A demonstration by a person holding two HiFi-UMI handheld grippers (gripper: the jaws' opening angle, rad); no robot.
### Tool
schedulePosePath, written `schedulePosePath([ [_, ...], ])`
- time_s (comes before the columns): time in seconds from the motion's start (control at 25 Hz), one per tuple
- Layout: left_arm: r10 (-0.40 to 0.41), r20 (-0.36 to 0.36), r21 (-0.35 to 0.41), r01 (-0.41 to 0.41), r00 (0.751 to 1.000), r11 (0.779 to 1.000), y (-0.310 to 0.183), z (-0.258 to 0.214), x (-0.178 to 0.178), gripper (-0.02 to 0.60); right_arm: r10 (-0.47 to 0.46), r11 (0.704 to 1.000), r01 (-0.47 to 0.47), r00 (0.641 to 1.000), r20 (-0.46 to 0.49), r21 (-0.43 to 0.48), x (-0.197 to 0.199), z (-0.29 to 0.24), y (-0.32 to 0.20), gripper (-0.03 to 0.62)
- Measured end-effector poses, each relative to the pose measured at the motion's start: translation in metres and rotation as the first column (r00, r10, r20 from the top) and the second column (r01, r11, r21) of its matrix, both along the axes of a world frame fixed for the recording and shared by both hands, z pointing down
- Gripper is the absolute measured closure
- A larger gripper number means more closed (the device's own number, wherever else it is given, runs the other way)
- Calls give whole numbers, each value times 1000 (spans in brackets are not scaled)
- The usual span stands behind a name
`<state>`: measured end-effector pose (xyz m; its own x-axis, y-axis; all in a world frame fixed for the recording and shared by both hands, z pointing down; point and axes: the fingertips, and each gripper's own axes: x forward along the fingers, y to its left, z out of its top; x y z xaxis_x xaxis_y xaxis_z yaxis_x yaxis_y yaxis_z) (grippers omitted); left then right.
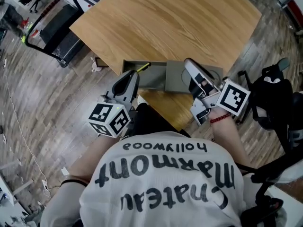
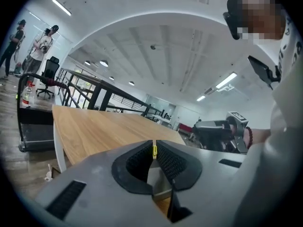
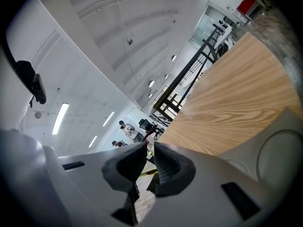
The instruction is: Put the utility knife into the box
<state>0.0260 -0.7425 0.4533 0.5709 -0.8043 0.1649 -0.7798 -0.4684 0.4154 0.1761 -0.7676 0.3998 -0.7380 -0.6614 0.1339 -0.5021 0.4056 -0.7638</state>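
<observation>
Yellow utility knife (image 1: 143,67) hangs over the grey box (image 1: 154,79) in your head view; your left gripper (image 2: 154,145), in its own view, pinches its end, your right gripper (image 3: 149,148) in its own narrowly parted, empty: next, lower and release.

Head view steeply downward, both gripper views angled upward, sharing table (image 1: 165,22)

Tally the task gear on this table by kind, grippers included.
Grippers: 2 (left gripper, right gripper)
Yellow utility knife: 1
Grey box: 1
Total: 4
</observation>
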Motion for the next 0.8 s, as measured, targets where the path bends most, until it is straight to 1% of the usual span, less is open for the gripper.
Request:
schedulePosePath([
  [0.16, -20, 77, -87, 27, 997, 996, -4, 26, 0, 557, -6, 1000, 6, 1000, -8, -14, -3, 7, -1, 545],
  [0.24, -24, 114, -117, 37, 993, 992, -7, 36, -1, 557, -13, 1000, 13, 1000, -4, -17, -5, 8, -2, 545],
  [0.36, -14, 172, -122, 35, 985, 992, -8, 44, -1, 557, -19, 1000, 19, 1000, -8, -20, -7, 9, -2, 545],
  [0.48, 13, 245, -109, 14, 969, 994, -5, 53, 3, 557, -17, 1000, 16, 1000, -11, -23, -8, 11, -2, 545],
  [0.56, 35, 280, -115, -3, 959, 993, -4, 61, 5, 557, -21, 1000, 20, 1000, -10, -23, -10, 11, -2, 545],
  [0.68, 75, 315, -145, -30, 946, 989, -2, 74, 7, 557, -25, 999, 24, 1000, -15, -26, -13, 12, -1, 545],
  [0.8, 109, 324, -156, -60, 940, 986, 0, 81, 12, 557, -23, 999, 22, 1000, -15, -29, -12, 14, -1, 545],
])
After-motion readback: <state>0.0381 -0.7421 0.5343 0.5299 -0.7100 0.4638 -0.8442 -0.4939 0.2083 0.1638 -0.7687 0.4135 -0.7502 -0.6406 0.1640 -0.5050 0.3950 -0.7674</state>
